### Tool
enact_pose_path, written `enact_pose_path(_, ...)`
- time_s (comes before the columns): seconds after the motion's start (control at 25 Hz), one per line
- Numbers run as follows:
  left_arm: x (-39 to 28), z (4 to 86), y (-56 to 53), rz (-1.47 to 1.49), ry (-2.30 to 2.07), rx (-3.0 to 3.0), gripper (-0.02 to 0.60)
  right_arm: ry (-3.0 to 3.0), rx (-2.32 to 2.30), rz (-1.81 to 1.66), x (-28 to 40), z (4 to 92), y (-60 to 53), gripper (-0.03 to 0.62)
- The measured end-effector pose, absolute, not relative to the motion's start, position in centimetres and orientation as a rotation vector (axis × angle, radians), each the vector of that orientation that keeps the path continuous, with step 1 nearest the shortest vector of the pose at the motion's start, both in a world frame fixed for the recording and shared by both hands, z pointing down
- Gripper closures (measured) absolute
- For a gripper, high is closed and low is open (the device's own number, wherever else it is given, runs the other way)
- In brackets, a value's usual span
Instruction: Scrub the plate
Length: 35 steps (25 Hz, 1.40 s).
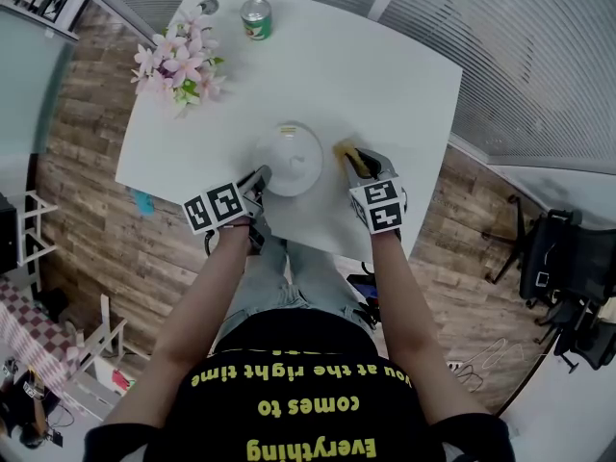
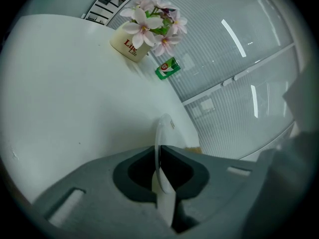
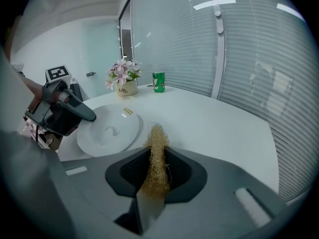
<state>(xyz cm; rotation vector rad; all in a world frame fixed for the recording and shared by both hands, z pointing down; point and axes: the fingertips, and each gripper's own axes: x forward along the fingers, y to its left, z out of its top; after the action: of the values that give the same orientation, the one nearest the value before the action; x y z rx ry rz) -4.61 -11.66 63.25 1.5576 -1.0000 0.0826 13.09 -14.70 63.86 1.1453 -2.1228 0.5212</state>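
Standing on wood floor (image 1: 96,210), white table (image 1: 385,85)

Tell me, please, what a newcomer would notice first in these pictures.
The eye goes first to the white plate near the front edge of the white table, with the left gripper shut on its rim. Just right of it, the right gripper is shut on a straw-coloured fibre scrubber. At the far side, pink flowers in a cup and a green can give the table its only strong colour.
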Motion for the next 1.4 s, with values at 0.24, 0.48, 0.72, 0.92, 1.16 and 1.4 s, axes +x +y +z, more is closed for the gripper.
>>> enact_pose_path(0.24,-5.0,64.4,-11.3,0.178,-1.044,1.549,0.528,-2.116,1.118,0.518,12.9,64.0,-14.6,0.503)
enact_pose_path(0.48,-5.3,64.8,-10.9,0.277,-1.065,1.589,0.503,-2.109,1.094,0.523,12.8,64.1,-14.4,0.465)
enact_pose_path(0.72,-5.9,64.8,-11.1,0.383,-1.096,1.638,0.491,-2.103,1.058,0.538,12.4,64.4,-14.2,0.408)
enact_pose_path(0.92,-6.9,64.9,-11.0,0.560,-1.142,1.704,0.471,-2.092,1.042,0.546,12.0,64.6,-14.0,0.348)
enact_pose_path(1.16,-7.0,65.1,-10.8,0.738,-1.153,1.801,0.459,-2.079,1.020,0.521,11.5,64.6,-13.8,0.319)
enact_pose_path(1.4,-7.8,65.0,-11.0,0.807,-1.235,1.869,0.437,-2.074,1.027,0.509,11.4,64.0,-13.6,0.312)
